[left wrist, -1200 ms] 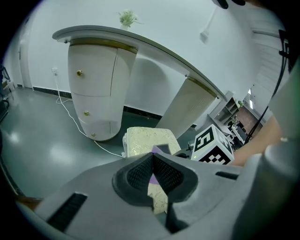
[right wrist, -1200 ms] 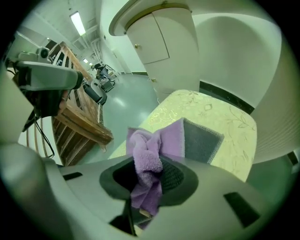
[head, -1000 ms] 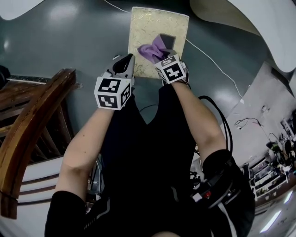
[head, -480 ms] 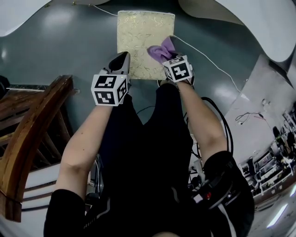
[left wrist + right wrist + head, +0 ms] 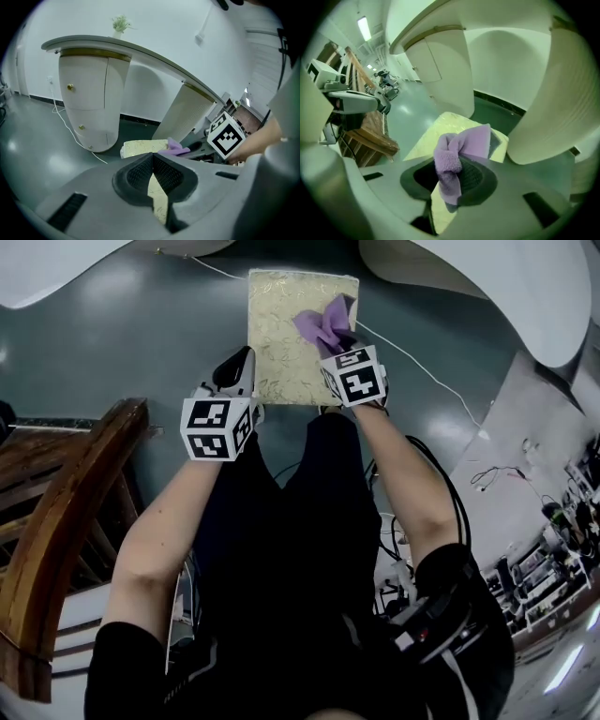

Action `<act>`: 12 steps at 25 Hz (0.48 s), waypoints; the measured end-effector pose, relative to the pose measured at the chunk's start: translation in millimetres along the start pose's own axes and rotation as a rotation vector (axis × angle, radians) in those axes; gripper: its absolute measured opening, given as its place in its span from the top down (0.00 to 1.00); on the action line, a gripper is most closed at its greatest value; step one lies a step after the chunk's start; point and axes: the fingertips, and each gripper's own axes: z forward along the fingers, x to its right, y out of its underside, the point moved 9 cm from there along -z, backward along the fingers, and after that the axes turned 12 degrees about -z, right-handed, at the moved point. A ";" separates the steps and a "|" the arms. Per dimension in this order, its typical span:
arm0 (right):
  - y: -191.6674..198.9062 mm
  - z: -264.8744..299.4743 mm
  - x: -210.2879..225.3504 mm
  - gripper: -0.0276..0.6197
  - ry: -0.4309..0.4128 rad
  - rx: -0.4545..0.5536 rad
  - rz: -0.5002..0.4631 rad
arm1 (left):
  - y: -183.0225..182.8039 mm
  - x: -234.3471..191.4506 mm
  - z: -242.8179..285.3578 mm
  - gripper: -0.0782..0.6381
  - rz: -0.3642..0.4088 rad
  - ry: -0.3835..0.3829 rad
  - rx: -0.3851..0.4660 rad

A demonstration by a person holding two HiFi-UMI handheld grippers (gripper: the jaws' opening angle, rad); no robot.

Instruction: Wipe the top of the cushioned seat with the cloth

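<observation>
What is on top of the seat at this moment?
The purple cloth, clamped in the right gripper, sits over the far right part of the seat. The seat surface beneath the cloth is covered, so contact there cannot be seen.

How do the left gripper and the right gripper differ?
The right gripper is shut on the purple cloth; the left gripper is shut on nothing. The right is over the right side of the cushioned seat; the left is at its left edge. Both are shut.
</observation>
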 end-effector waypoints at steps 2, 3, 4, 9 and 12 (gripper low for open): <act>-30.1 11.9 -18.8 0.82 -0.040 0.030 -0.066 | -3.3 -7.0 -6.3 0.89 0.032 0.014 -0.006; -43.8 19.7 -29.1 0.82 -0.061 0.039 -0.092 | -5.3 -12.9 -10.2 0.89 0.032 0.015 -0.004; -56.4 28.0 -40.0 0.82 -0.080 0.046 -0.114 | -7.3 -20.5 -15.1 0.89 0.020 0.009 0.001; -91.1 71.9 -78.7 0.82 -0.149 0.026 -0.167 | -12.8 -54.5 -37.1 0.89 -0.030 -0.052 0.002; -82.6 93.6 -81.5 0.82 -0.156 -0.006 -0.161 | -1.3 -62.9 -40.5 0.89 -0.044 -0.065 -0.013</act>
